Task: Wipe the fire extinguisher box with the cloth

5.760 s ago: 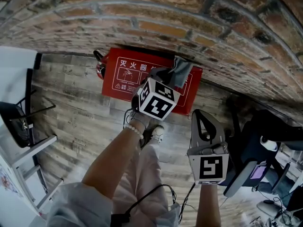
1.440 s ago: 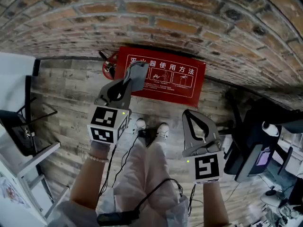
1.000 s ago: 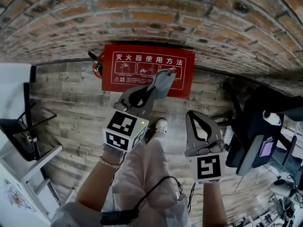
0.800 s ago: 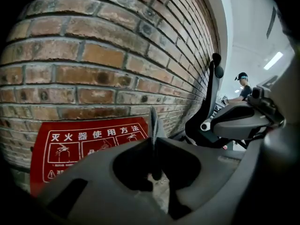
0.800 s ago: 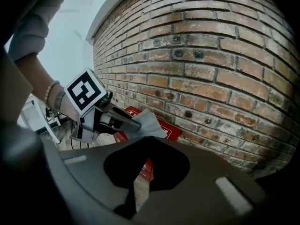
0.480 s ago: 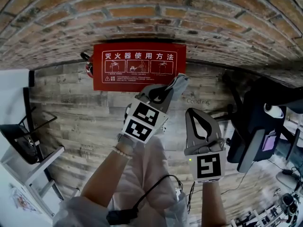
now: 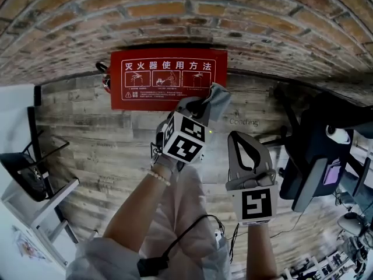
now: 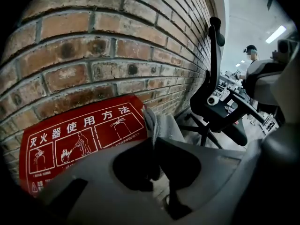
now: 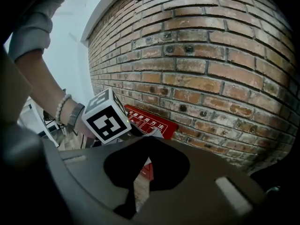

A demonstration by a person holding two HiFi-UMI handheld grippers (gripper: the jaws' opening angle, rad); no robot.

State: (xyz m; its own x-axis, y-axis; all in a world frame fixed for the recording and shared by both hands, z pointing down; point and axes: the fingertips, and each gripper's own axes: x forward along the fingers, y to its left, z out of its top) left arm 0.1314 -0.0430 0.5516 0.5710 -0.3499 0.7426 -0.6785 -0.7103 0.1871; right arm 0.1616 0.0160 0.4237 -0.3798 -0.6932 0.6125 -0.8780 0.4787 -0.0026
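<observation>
Brick wall [image 7: 175, 16]; red extinguisher box [image 7: 140, 96], white lettering

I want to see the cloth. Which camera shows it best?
Left gripper view: the cloth is close, pinched in the left gripper. Head view shows it small, by the red box; right gripper view shows only a tip.

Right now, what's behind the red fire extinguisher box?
A brick wall is behind the box. At its left end a black-and-red part sticks out, probably an extinguisher; the box covers the rest. The cloth in the left gripper hides the box's lower right corner.
</observation>
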